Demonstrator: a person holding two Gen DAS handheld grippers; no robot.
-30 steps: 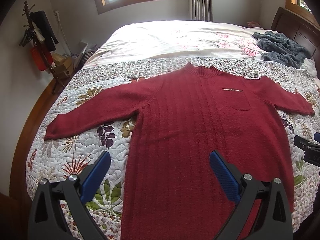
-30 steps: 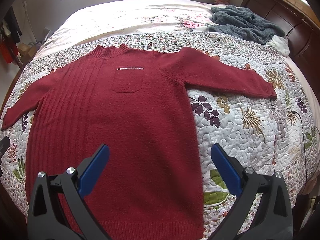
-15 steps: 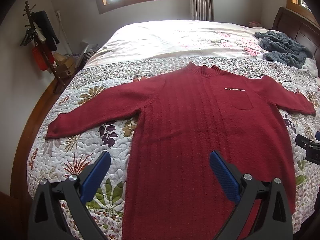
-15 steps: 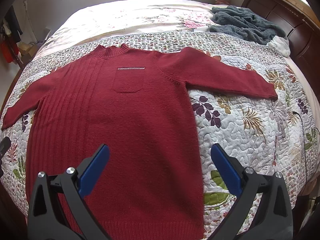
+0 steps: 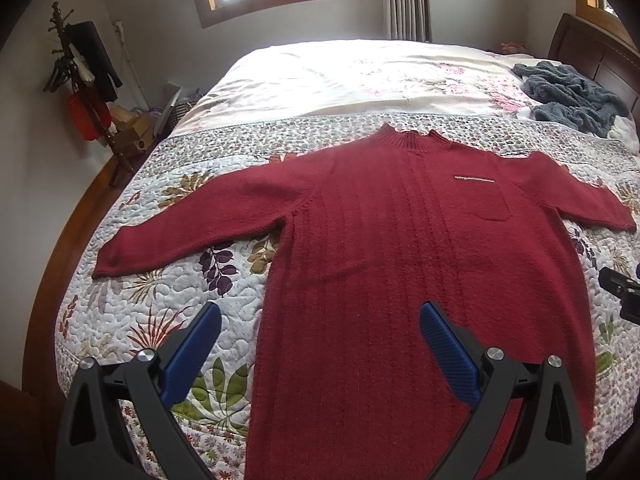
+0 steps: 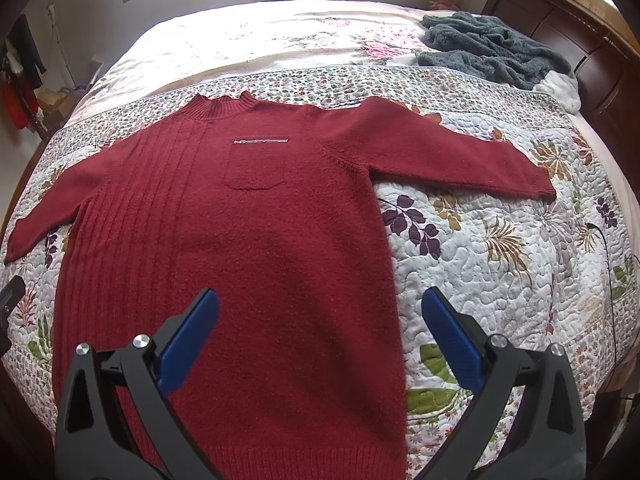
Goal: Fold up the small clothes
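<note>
Red knit sweater [image 6: 248,240] flat on bed [image 6: 500,260] near foot edge, soft, floppy, light. Left gripper [image 5: 320,344], right gripper [image 6: 320,332] both wide, empty. I'd pinch sleeve cuffs first.

We held the left gripper [image 5: 320,334] level with its blue-padded fingers [image 5: 446,354] spread wide, gripping nothing. Our right gripper [image 6: 320,320] matched it, fingers [image 6: 188,340] wide apart and empty, both pointing forward side by side.

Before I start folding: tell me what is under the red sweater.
The red sweater lies flat on a floral quilt, visible all around it and under both spread sleeves. Anything beneath its body is covered and cannot be seen.
</note>
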